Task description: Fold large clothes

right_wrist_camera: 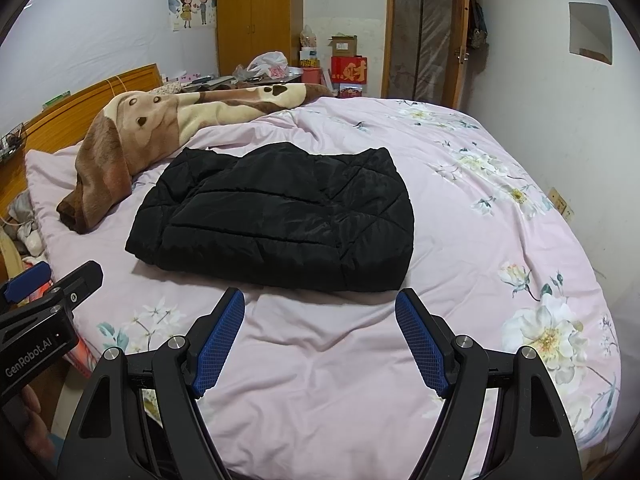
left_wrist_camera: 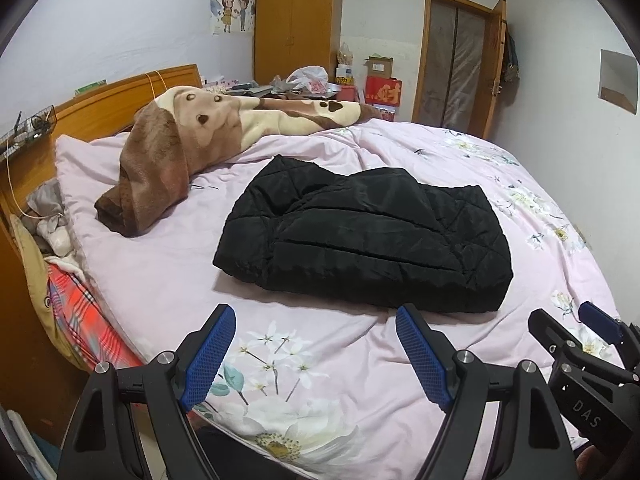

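Observation:
A black quilted jacket [left_wrist_camera: 368,236] [right_wrist_camera: 280,216] lies folded into a compact bundle in the middle of the bed, on a pink floral duvet [left_wrist_camera: 320,360] [right_wrist_camera: 320,360]. My left gripper [left_wrist_camera: 314,316] hovers open near the bed's front edge, just short of the jacket's near hem, with nothing between its blue pads. My right gripper [right_wrist_camera: 320,300] is open too, empty, and stops a little before the jacket's near edge. The right gripper [left_wrist_camera: 576,316] also shows at the lower right of the left wrist view. The left gripper [right_wrist_camera: 56,276] shows at the left edge of the right wrist view.
A brown and cream plush blanket [left_wrist_camera: 180,140] [right_wrist_camera: 132,128] lies bunched at the back left of the bed, near the wooden headboard [left_wrist_camera: 120,96]. A wardrobe [left_wrist_camera: 296,24], boxes and a door [left_wrist_camera: 460,64] stand behind. Bedding and clothes [left_wrist_camera: 52,240] fill the gap left of the bed.

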A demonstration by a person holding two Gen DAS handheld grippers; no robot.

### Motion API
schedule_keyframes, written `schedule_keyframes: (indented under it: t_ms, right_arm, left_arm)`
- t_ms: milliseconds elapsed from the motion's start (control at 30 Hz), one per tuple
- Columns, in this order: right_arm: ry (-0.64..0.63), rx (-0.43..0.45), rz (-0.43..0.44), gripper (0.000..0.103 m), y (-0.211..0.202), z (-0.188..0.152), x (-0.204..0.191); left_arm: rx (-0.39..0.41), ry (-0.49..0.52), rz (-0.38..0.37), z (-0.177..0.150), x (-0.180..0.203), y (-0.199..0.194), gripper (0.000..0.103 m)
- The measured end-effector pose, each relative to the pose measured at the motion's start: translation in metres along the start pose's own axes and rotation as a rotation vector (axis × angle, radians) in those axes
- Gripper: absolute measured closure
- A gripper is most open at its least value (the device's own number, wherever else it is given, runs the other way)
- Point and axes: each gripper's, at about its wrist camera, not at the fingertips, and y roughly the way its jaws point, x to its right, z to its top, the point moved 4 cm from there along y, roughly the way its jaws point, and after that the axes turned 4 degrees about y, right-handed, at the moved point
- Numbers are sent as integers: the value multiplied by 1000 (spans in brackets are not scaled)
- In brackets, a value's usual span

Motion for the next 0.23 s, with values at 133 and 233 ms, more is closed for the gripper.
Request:
schedule_keyframes:
  t_ms: [133, 233]
  right_arm:
    - [0, 0, 1, 25, 0, 0, 0]
    - [-2, -1, -1, 25, 0, 1, 0]
  left_arm:
    - [7, 23, 1, 1, 3, -2, 21]
    - [11, 37, 4, 2, 4, -2, 21]
